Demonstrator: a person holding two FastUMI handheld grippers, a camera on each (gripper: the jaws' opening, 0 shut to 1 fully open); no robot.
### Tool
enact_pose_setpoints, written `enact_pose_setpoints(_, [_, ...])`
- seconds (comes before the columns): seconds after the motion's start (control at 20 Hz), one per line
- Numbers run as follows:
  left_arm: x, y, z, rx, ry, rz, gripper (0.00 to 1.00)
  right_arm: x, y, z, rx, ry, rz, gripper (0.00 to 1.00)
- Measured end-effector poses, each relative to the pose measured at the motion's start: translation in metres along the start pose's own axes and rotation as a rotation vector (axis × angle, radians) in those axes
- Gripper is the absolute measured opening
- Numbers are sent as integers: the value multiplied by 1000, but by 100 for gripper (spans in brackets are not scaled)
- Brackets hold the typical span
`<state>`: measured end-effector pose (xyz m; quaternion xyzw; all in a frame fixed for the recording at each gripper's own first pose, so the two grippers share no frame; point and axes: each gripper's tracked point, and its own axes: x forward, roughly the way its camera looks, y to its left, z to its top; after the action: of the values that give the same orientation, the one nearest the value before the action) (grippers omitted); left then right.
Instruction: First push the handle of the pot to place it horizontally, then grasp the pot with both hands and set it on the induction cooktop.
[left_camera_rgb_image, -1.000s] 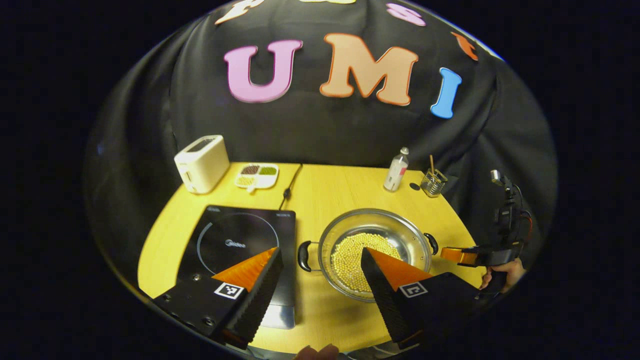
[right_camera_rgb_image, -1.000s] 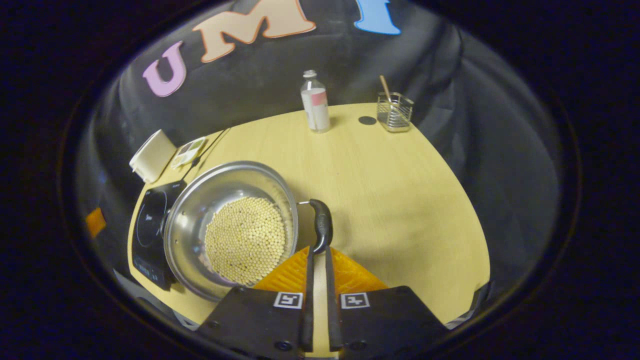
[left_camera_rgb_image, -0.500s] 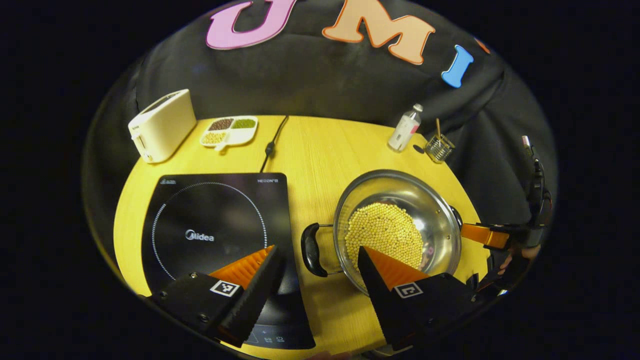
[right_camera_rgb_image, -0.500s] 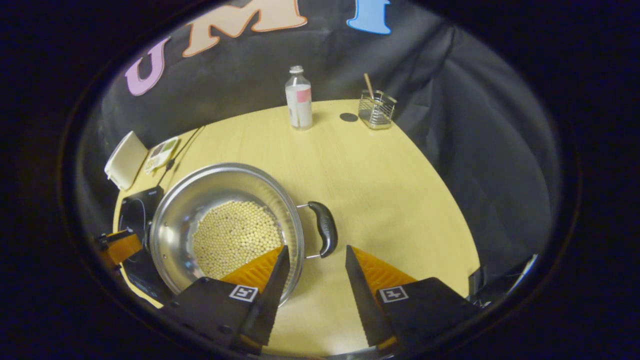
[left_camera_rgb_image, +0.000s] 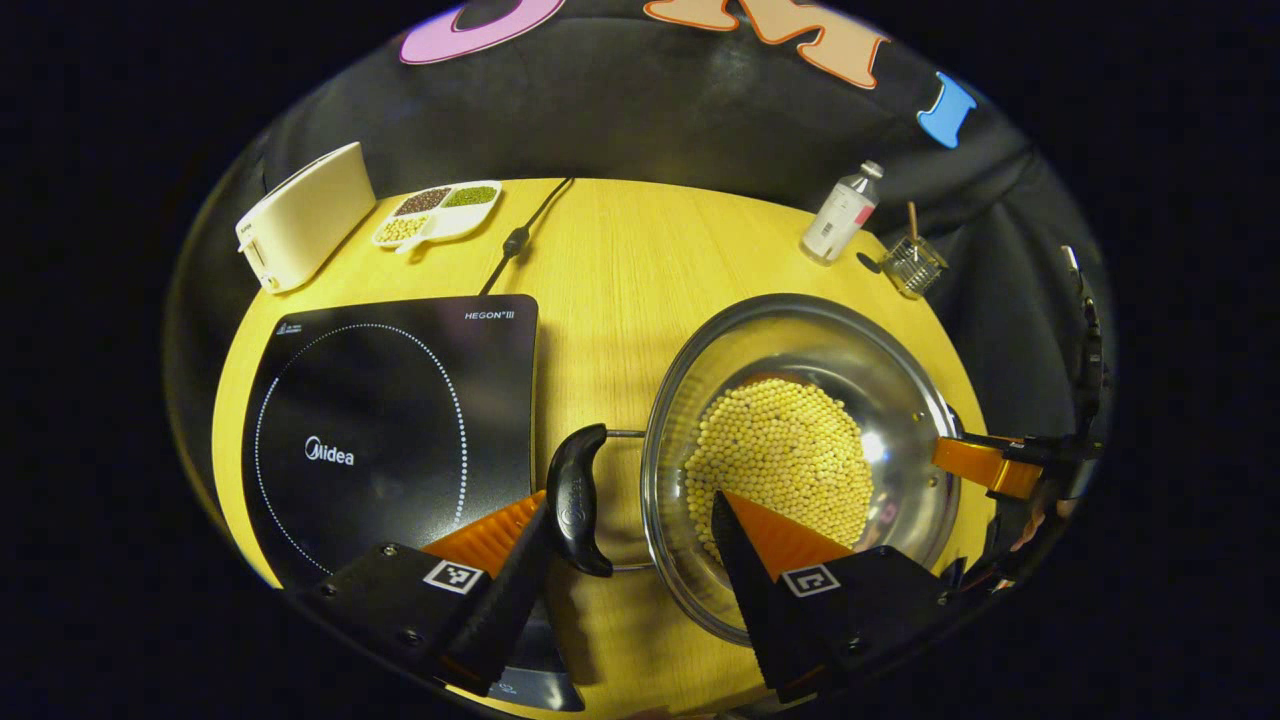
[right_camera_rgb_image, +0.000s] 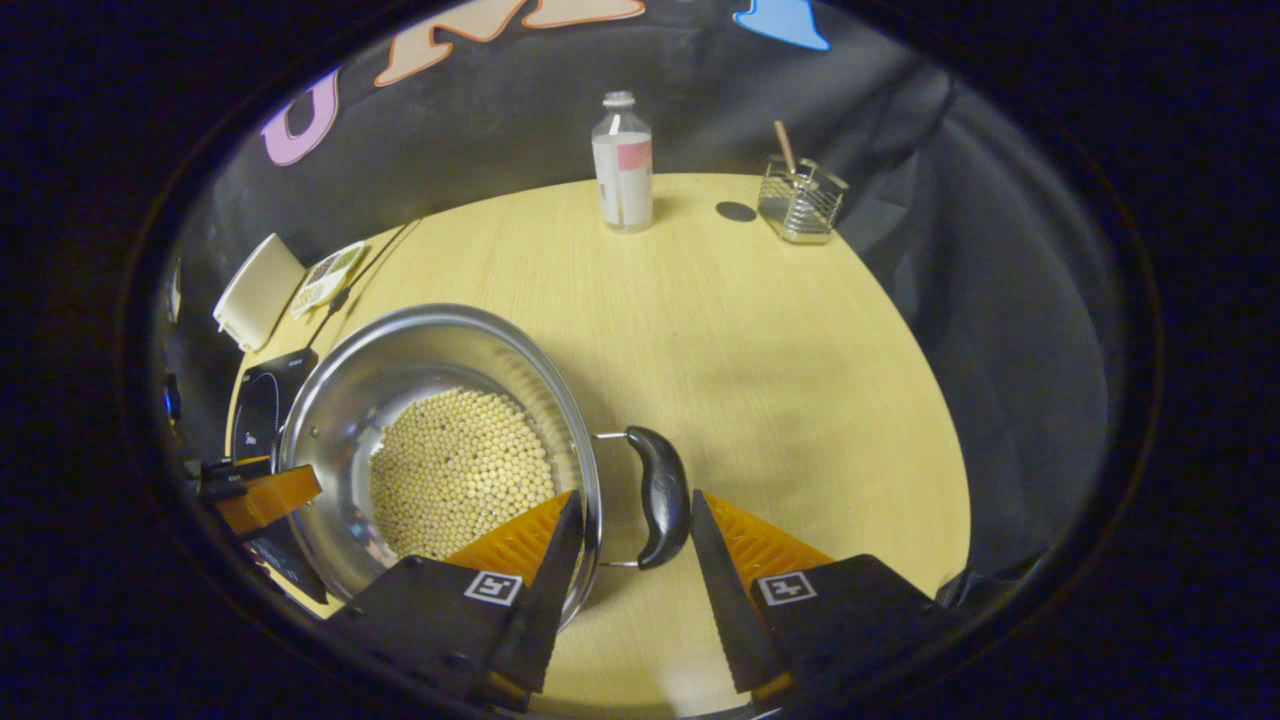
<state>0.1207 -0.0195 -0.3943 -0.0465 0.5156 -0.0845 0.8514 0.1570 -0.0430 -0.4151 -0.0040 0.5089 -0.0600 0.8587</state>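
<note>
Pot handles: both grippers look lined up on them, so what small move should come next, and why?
Probably close both sets of jaws. In the left gripper view the left gripper is open with the pot's left handle between its fingers; in the right gripper view the right gripper is open around the right handle. The pot sits on the table beside the induction cooktop, ungrasped.

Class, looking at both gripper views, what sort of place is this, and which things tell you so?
Probably a mock kitchen staged in a booth: an induction cooktop, a toaster and a steel pot of yellow beans sit on one wooden table backed by black cloth.
</note>
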Motion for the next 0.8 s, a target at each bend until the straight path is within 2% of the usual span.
enact_pose_setpoints(0.15, [7,-1,-3,5,27,44,93,7,1,1,-9,23,50,70])
enact_pose_setpoints(0.3, [20,3,-4,2,48,115,91,22,-3,3,6,54,97,63])
enact_pose_setpoints(0.35, [25,2,-4,6,57,128,90,24,-5,3,12,54,102,64])
enact_pose_setpoints(0.4, [32,3,-9,11,81,146,88,26,-6,6,15,43,112,58])
enact_pose_setpoints(0.45, [32,3,-16,8,112,150,90,25,-8,8,20,42,119,63])
enact_pose_setpoints(0.5, [37,2,-7,-13,73,148,83,25,-9,8,15,40,126,53])
enact_pose_setpoints(0.6, [31,-5,-11,-46,99,106,77,24,-15,8,13,42,123,52])
enact_pose_setpoints(0.65, [28,-9,-9,-68,83,88,75,23,-18,7,20,54,128,47])
enact_pose_setpoints(0.7, [23,-12,-8,-72,70,78,67,21,-20,6,30,65,137,48])
enact_pose_setpoints(0.75, [19,-13,-7,-66,64,79,66,17,-20,5,36,69,143,48])
enact_pose_setpoints(0.8, [13,-13,-9,-56,66,86,65,15,-21,7,30,66,146,52])
